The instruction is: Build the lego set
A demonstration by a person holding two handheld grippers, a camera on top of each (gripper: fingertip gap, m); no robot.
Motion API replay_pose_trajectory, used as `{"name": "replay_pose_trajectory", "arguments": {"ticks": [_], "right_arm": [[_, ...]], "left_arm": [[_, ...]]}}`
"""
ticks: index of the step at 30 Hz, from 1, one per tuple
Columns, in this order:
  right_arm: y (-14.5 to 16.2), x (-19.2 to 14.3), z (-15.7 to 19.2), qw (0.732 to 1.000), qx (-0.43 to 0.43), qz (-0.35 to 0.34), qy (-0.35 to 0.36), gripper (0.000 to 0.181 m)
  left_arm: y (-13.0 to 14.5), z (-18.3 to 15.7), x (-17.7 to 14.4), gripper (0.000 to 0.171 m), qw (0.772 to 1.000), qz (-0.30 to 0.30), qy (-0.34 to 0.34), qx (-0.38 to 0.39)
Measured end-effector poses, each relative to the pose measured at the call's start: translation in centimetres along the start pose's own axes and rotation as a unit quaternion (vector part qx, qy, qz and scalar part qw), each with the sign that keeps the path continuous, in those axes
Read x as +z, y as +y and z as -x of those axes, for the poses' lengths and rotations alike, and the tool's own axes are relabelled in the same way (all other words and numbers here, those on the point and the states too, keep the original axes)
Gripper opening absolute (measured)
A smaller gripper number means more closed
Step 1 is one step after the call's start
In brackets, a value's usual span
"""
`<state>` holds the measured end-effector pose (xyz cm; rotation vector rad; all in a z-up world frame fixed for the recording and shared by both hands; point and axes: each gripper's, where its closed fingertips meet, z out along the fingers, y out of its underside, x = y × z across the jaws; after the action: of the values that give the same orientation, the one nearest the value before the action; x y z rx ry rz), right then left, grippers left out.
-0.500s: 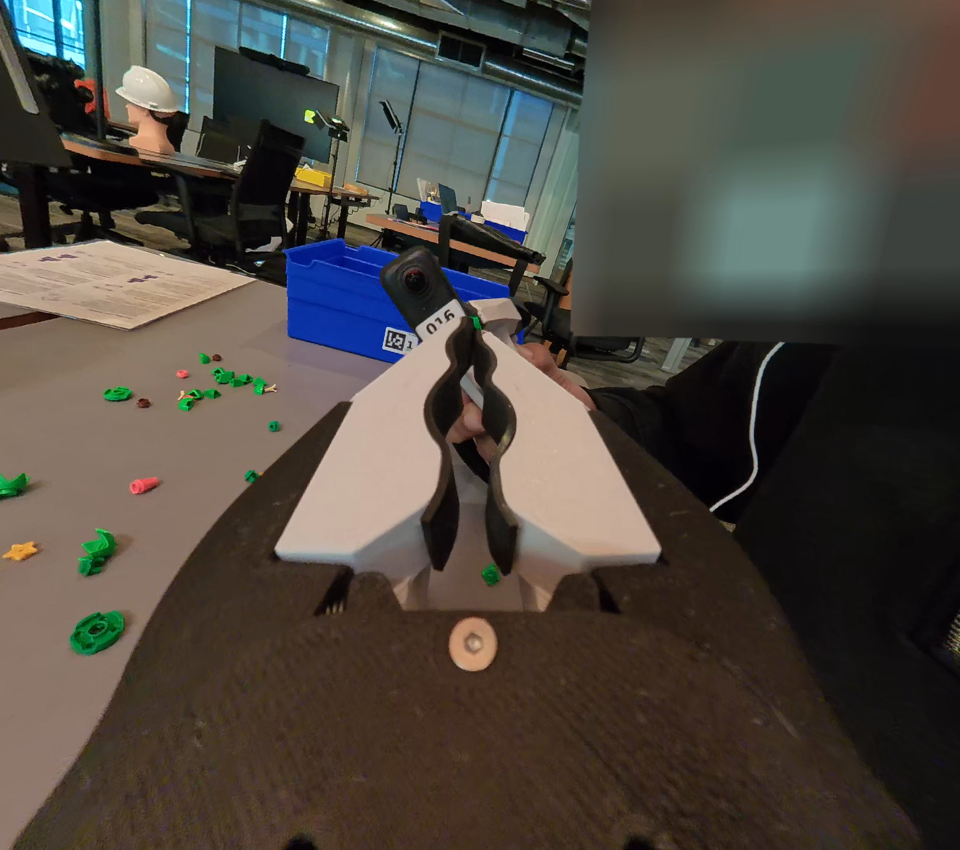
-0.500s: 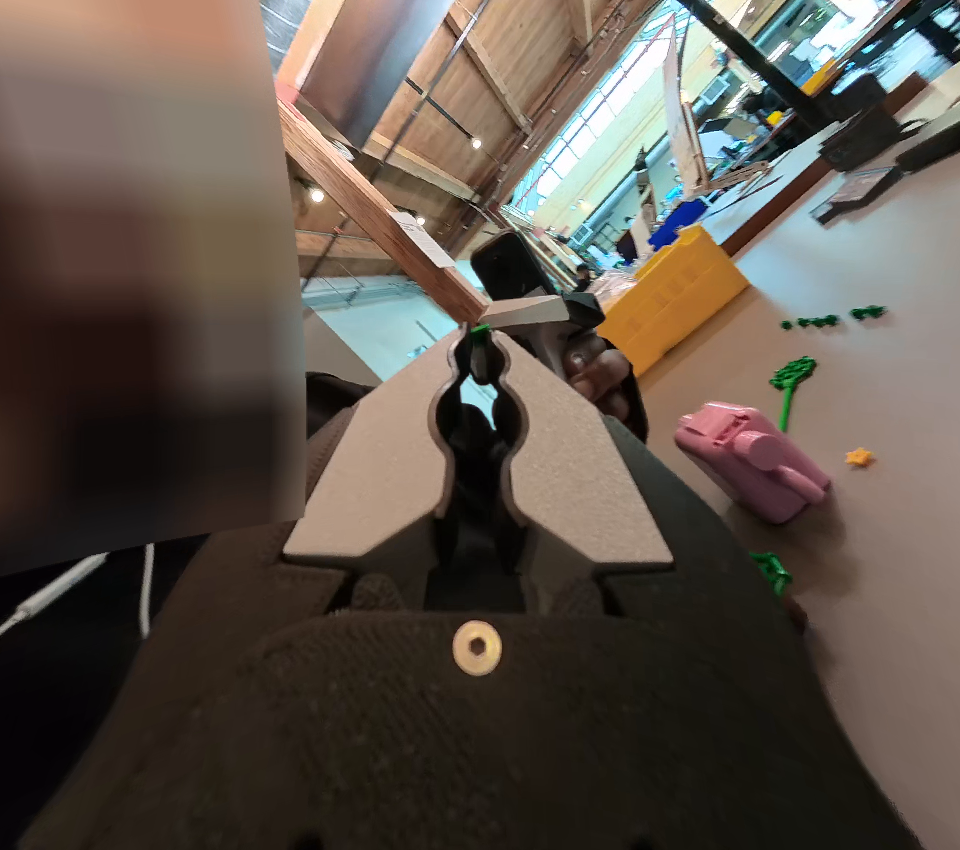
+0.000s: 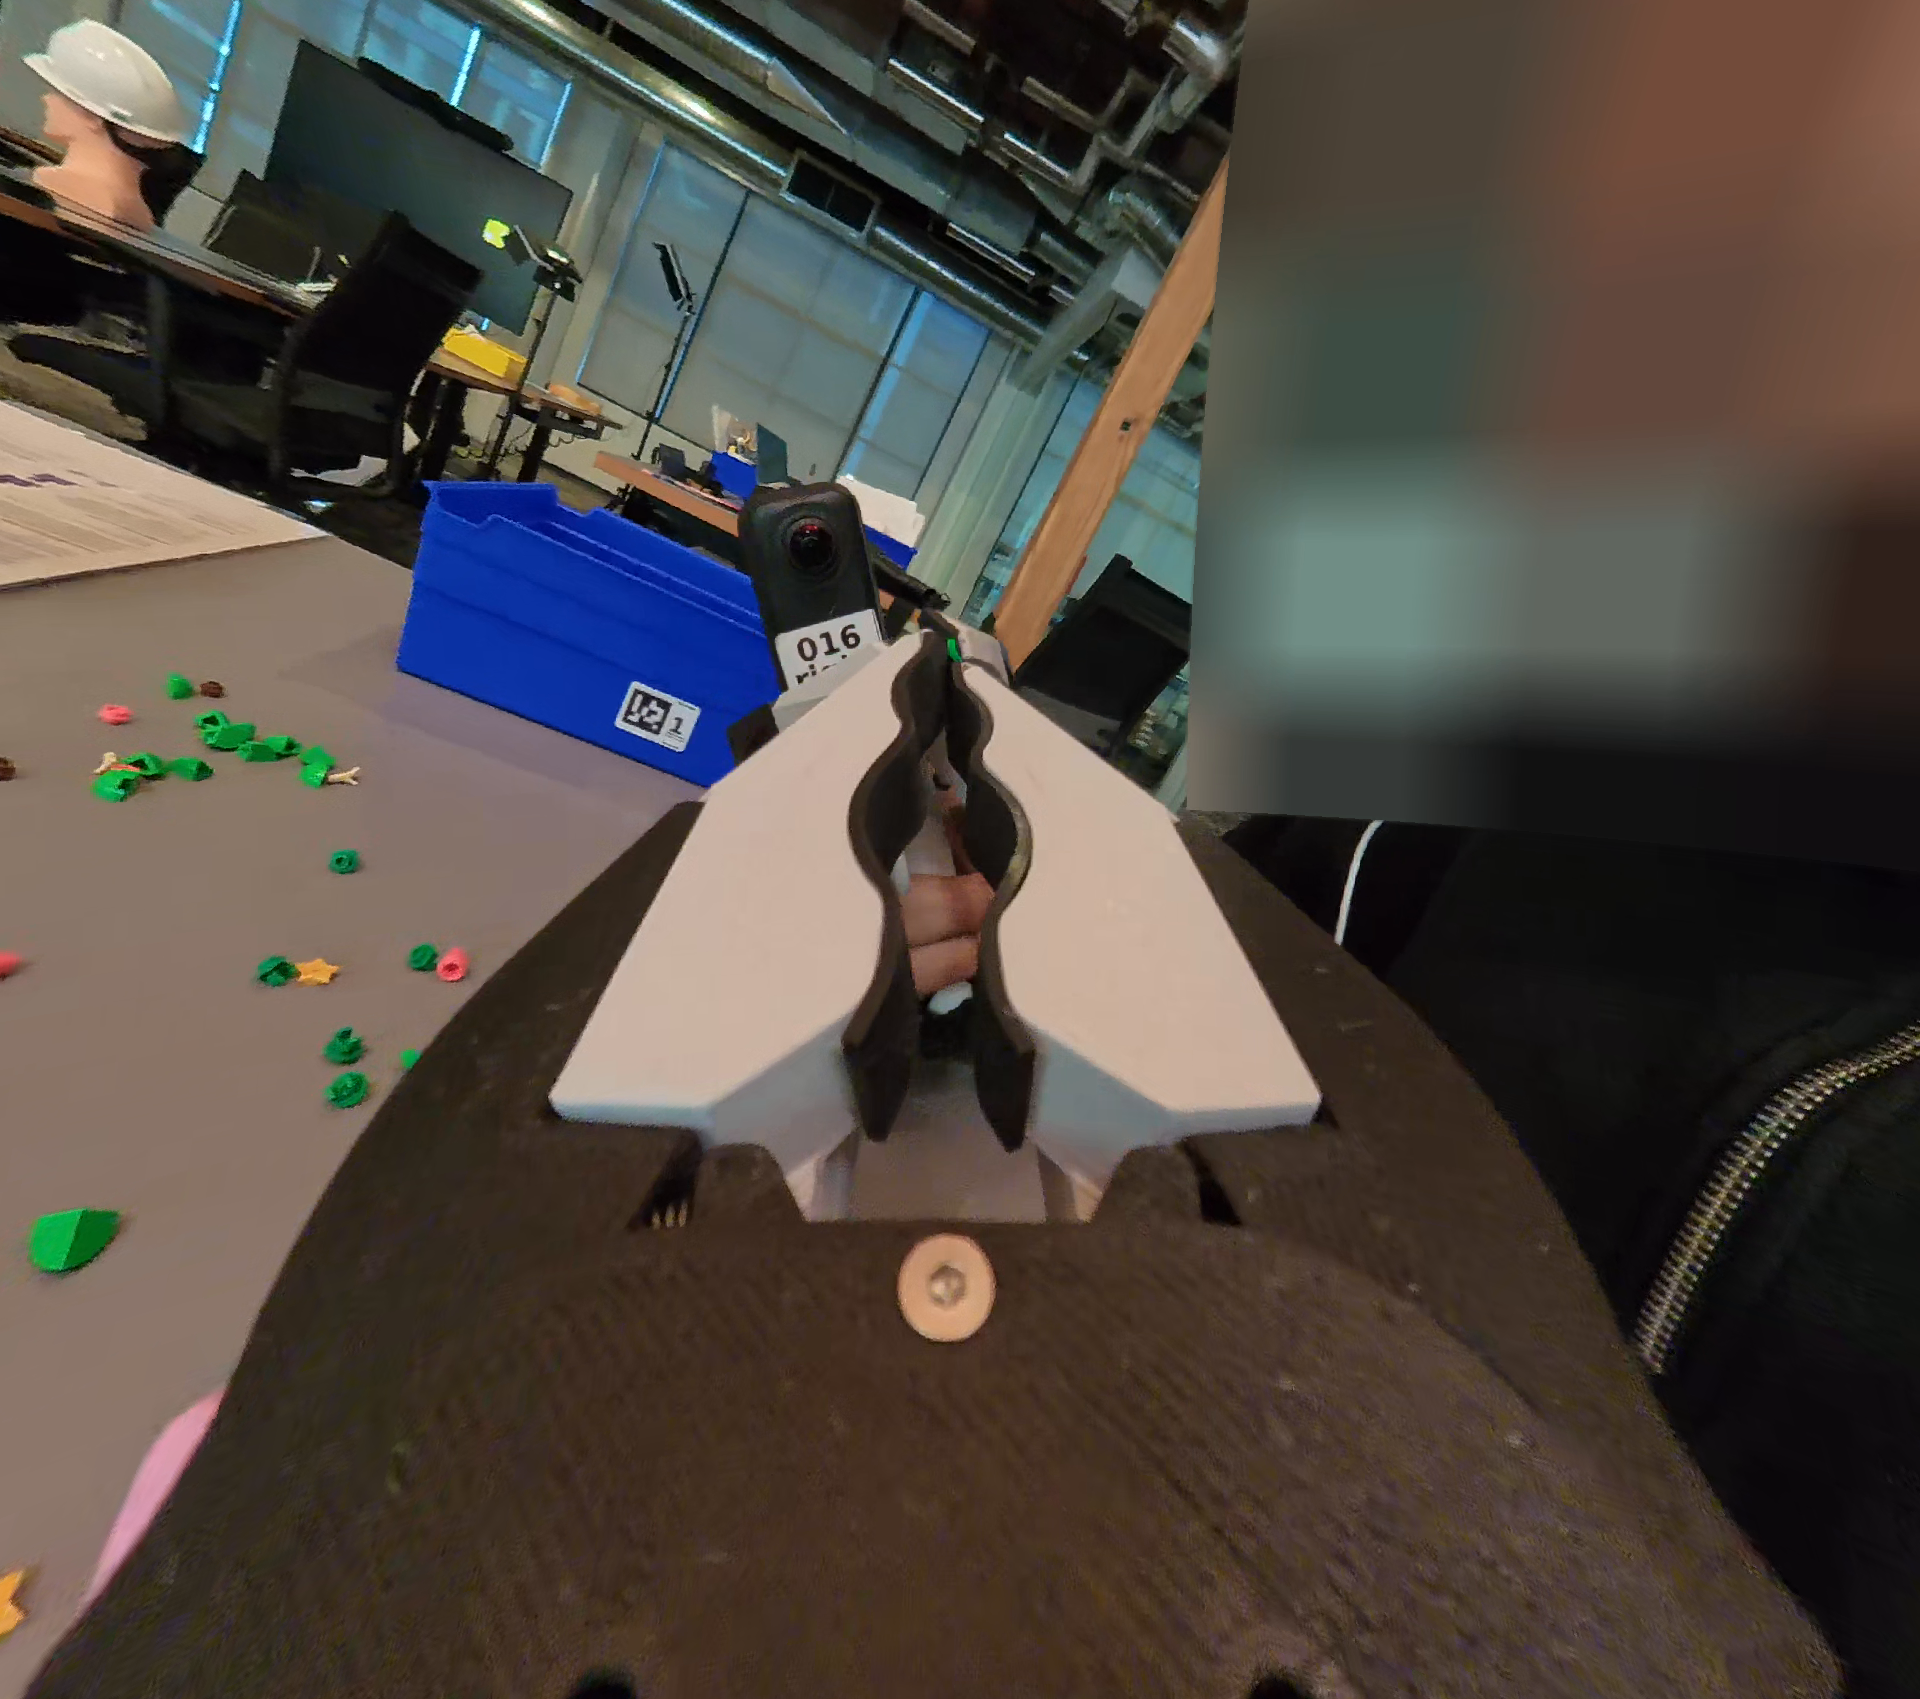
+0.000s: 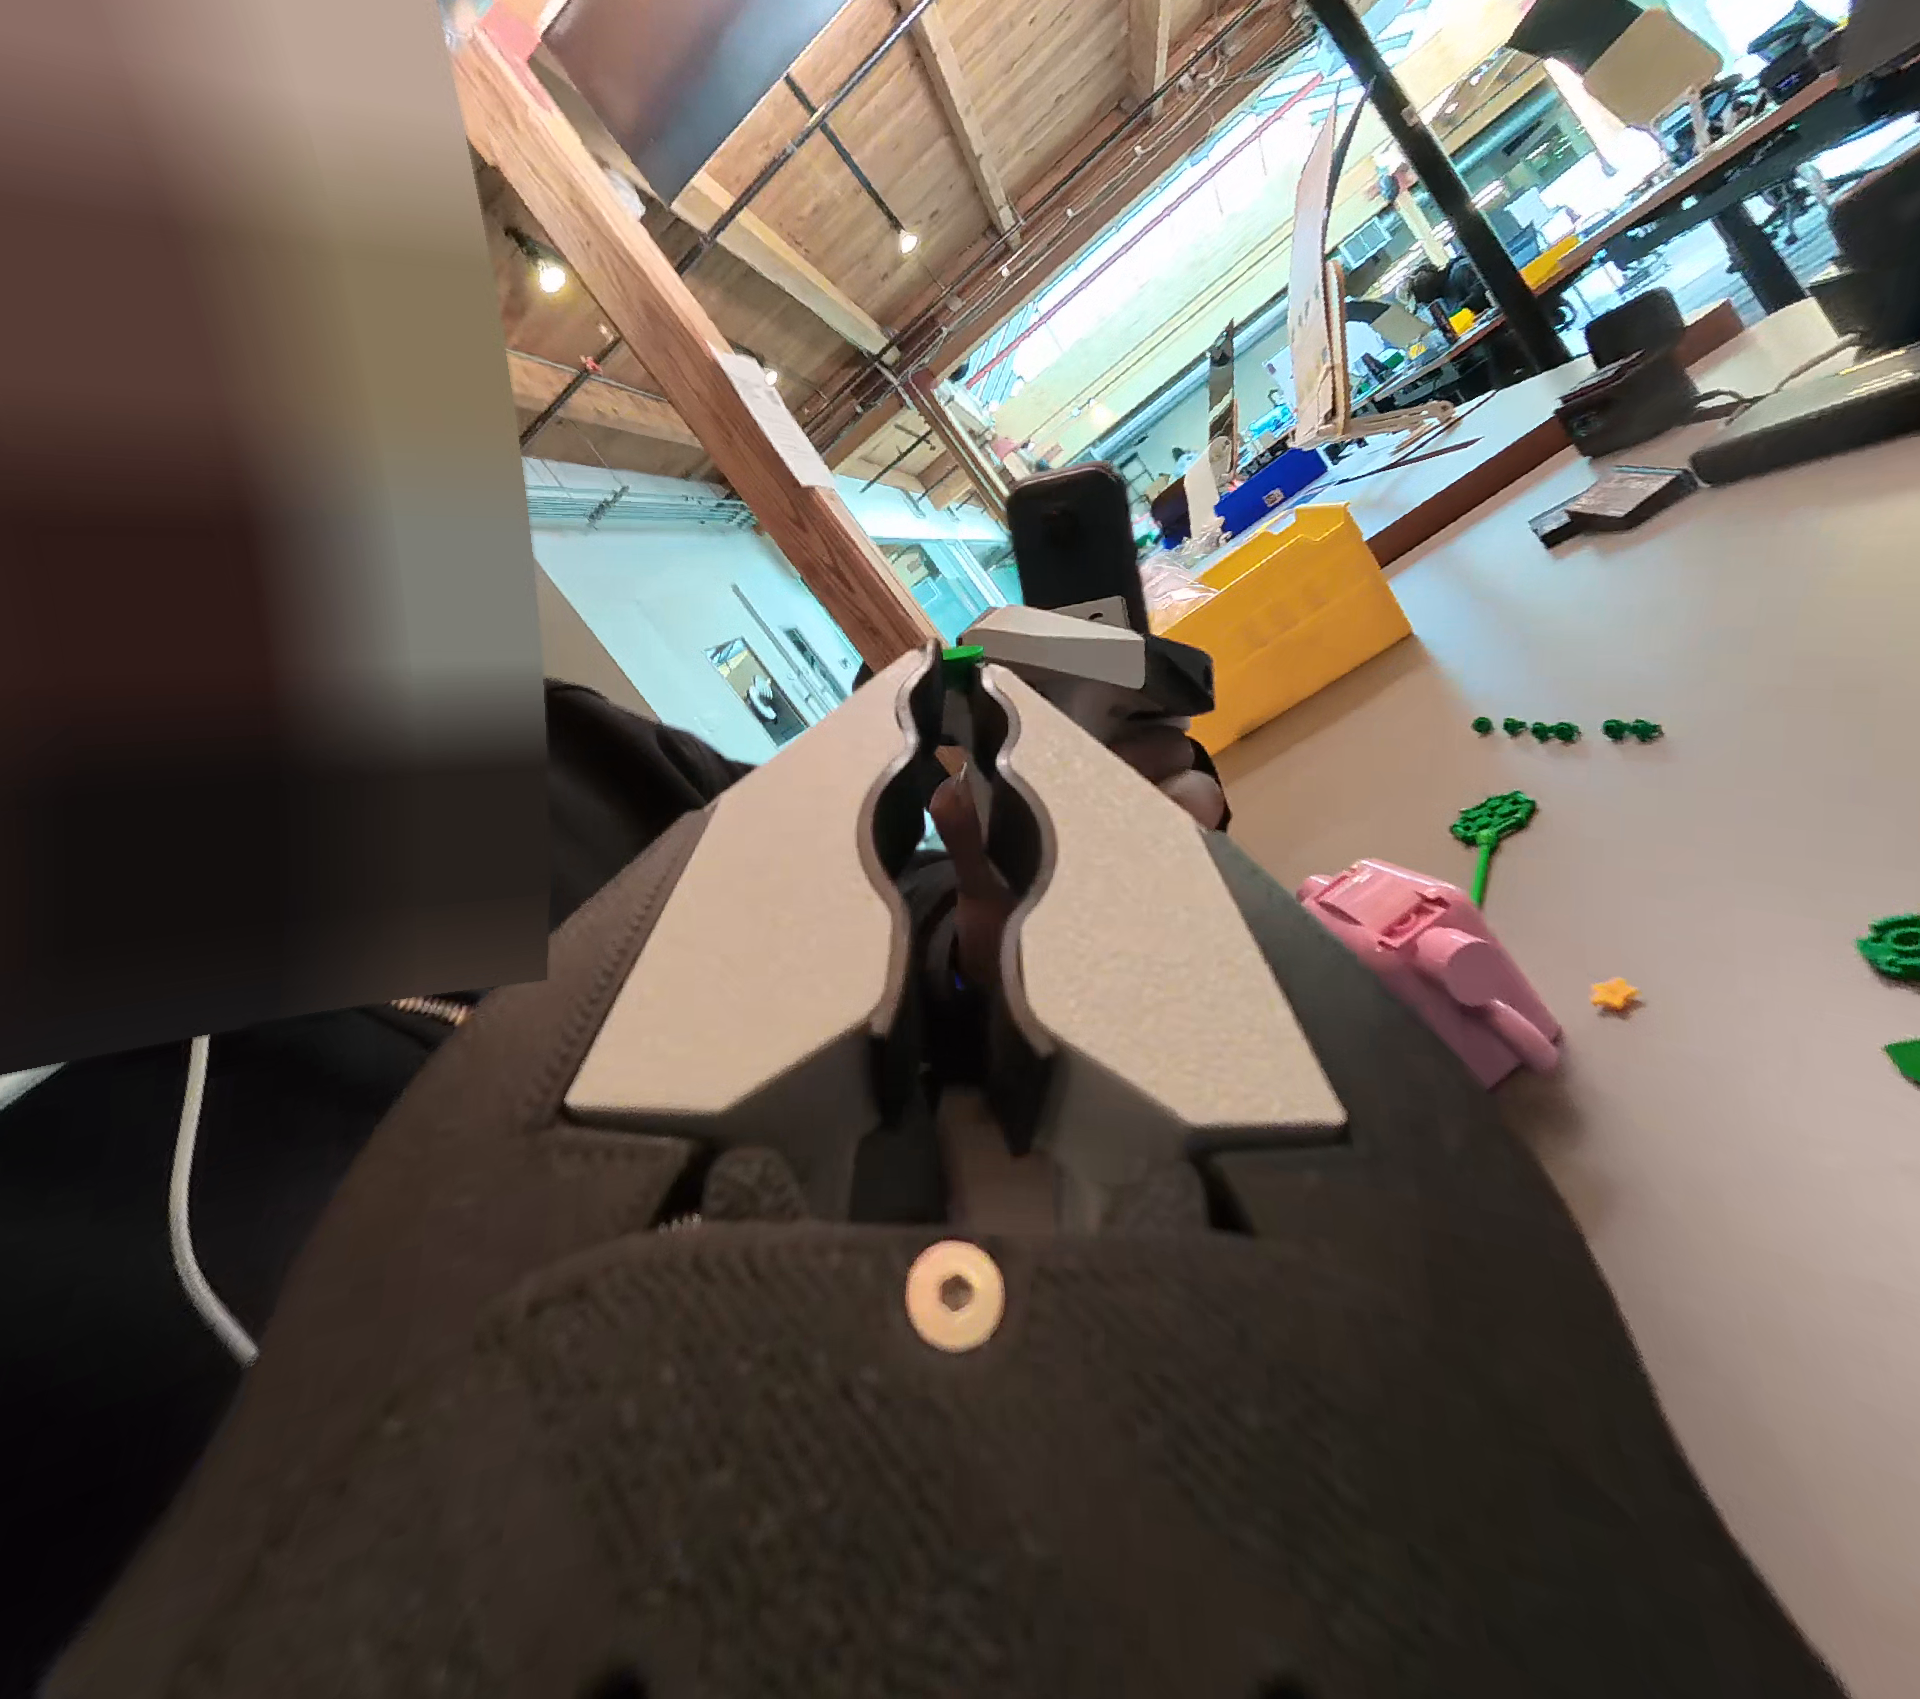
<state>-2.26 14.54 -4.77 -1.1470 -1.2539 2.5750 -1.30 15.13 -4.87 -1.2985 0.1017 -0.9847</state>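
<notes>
Loose lego bits [image 3: 223, 740], green, pink and yellow, lie scattered on the grey counter [image 3: 540, 818] left of the blue bin [image 3: 561, 610]. Right of the bin, the left gripper [image 3: 940, 662] is raised off the counter, clenched tip-to-tip against the right gripper [image 4: 951, 678]. A small green lego piece [image 4: 961, 660] is pinched where the tips meet, likely so the two can press it onto another part in mid-air. Which gripper truly grips it is hard to tell; in the right wrist view the left gripper's tip seems to pinch its round end while the right gripper is clenched around its stem. Further right, a pink lego block [image 4: 1434, 963] and a green stem piece [image 4: 1491, 823] wait on the counter near the yellow bin [image 4: 1288, 621]. Versus half a second ago: both grippers tilted up, the meeting point unchanged, and the pinch held.
</notes>
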Motion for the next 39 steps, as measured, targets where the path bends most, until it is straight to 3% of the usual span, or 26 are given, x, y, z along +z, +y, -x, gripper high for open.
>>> {"name": "replay_pose_trajectory", "arguments": {"ticks": [2, 7, 15, 25, 39], "right_arm": [[0.0, 0.0, -0.6, 1.000, 0.002, 0.000, 0.014, 0.004], [0.1, -0.2, -1.1, 0.994, -0.086, 0.037, 0.063, 0.016], [-0.5, -1.0, -1.0, 0.994, -0.088, 0.043, 0.056, 0.020], [1.0, -0.6, -1.2, 0.987, -0.117, 0.084, 0.066, 0.004], [1.0, -0.8, -1.3, 0.979, -0.153, 0.103, 0.087, 0.003]], "left_arm": [[0.0, 0.4, -0.1, 0.000, 1.000, 0.013, -0.006, 0.014], [0.9, 0.8, -0.3, 0.000, 0.998, 0.044, -0.011, 0.038], [0.4, 0.5, -0.9, 0.000, 0.996, 0.052, -0.004, 0.067], [1.2, 0.7, -0.9, 0.000, 0.994, 0.079, -0.001, 0.073], [1.2, 0.8, -0.9, 0.000, 0.997, 0.065, 0.010, 0.027]]}}
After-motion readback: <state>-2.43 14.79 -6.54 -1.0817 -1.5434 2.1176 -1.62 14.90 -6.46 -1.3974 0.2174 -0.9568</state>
